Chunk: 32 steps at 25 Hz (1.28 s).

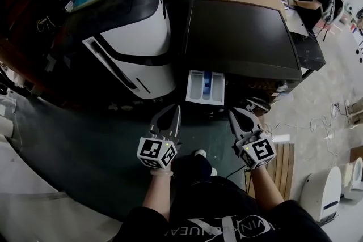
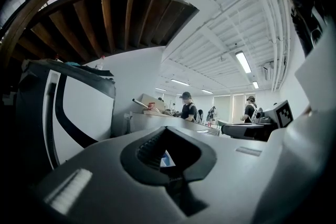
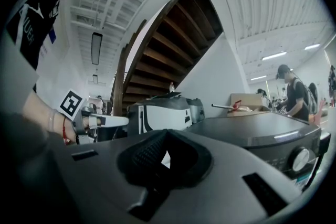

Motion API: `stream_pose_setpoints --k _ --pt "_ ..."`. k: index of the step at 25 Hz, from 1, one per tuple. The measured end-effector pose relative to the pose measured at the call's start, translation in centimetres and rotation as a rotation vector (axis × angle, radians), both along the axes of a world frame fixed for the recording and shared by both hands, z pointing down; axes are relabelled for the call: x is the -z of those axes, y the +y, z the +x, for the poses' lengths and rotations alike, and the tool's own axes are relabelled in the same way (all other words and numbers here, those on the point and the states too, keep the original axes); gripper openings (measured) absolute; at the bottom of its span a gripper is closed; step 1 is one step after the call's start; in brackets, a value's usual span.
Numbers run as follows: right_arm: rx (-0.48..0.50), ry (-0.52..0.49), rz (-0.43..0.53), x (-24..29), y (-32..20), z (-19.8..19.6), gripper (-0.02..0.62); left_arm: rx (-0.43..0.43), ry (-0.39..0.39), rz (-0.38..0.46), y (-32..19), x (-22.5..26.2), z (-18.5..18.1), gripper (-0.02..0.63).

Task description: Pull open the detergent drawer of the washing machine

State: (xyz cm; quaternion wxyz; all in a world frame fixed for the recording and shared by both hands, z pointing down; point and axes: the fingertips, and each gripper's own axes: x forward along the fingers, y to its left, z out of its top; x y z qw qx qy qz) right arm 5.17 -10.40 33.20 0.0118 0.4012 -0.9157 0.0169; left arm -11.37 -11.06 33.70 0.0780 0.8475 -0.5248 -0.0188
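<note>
Fingers of left gripper [image 1: 172, 111] and right gripper [image 1: 233, 115] pressed together, empty; detergent drawer [image 1: 205, 88] open just beyond fingertips, untouched.

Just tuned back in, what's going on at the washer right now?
A person stands in front of the washer with tongs in each hand. The drawer already sticks out of the front, with its white and blue compartments open to view. The left tongs and right tongs are both shut and empty. They are held apart from the drawer and touch nothing.
</note>
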Motion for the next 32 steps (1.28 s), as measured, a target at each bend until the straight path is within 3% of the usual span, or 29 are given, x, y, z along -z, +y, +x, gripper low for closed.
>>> stream_pose_setpoints --k 17,32 --pt "0.005 0.011 0.068 3.1 0.1 0.3 0.012 0.074 -0.067 0.082 0.7 3.2 -1.6 0.009" --pt "0.02 0.014 0.08 3.7 1.5 -0.2 0.012 0.106 -0.081 0.093 2.5 3.7 -2.1 0.009"
